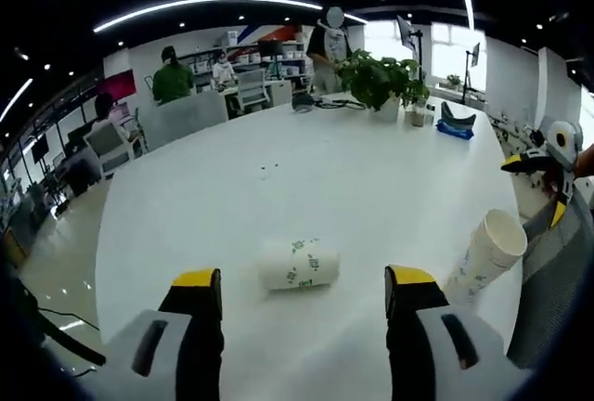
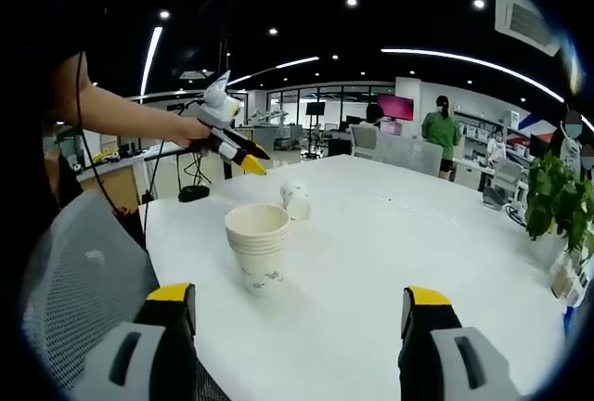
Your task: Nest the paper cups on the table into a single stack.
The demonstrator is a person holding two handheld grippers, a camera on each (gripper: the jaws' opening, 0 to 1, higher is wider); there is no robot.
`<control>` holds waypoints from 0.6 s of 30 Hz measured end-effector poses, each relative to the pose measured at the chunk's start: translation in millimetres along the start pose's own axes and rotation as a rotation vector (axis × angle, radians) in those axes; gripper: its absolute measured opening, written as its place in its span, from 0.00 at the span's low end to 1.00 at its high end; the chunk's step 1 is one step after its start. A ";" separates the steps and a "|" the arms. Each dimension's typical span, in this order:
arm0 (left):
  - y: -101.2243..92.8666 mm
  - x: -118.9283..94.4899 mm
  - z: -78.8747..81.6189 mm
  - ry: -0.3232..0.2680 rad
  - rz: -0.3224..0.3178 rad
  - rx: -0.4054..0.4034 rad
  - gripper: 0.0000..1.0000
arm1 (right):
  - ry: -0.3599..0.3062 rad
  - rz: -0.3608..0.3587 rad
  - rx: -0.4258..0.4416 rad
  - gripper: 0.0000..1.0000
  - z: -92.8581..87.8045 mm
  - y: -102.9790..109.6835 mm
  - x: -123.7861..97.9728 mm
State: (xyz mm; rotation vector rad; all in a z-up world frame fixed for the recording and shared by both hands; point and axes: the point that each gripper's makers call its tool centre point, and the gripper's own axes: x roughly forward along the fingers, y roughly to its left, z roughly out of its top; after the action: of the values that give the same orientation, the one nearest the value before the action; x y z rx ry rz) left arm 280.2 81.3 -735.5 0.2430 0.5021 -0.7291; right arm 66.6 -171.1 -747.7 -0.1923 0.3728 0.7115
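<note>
On the white table (image 1: 278, 187): one loose paper cup (image 1: 299, 265) lay on its side, mouth turned to the left in the left gripper view, printed with small green marks.
Cup stack: nested cups (image 2: 257, 243) stood upright near the table edge, beside a grey mesh chair (image 2: 79, 271); in the left gripper view the same stack (image 1: 487, 254) appeared tilted at the right, rim facing up-right.
Loose cup vs stack: well apart; in the right gripper view the loose cup (image 2: 296, 200) lay beyond the stack.
Left gripper (image 1: 303, 291): jaws spread wide, nothing between them; loose cup sat just ahead of the gap. Seen from the right gripper view, it (image 2: 243, 154) hovered above the table, held in a hand (image 2: 190, 128).
Right gripper (image 2: 301, 313): jaws spread apart, empty, stack ahead and left of centre. At the right edge of the left gripper view it (image 1: 534, 164) was partly cut off, so jaw detail there was unclear.
Background: potted plant (image 1: 379, 81) at the far table end; seated people (image 1: 173, 78) at desks.
</note>
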 end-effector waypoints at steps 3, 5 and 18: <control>10.9 7.2 -3.8 -0.002 0.026 0.013 0.77 | 0.004 0.003 0.000 0.96 -0.1 1.1 0.8; 16.5 10.6 -4.5 -0.001 0.032 0.019 0.77 | 0.010 0.010 0.002 0.97 -1.1 2.6 1.3; 32.2 37.2 -12.9 0.021 0.017 0.007 0.81 | 0.005 -0.009 0.010 1.00 0.6 -0.3 2.3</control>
State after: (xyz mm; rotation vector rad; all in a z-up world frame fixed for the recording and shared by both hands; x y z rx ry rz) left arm 321.4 88.2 -764.4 0.2617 0.5172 -0.7128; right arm 68.6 -169.8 -748.0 -0.1865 0.3799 0.7008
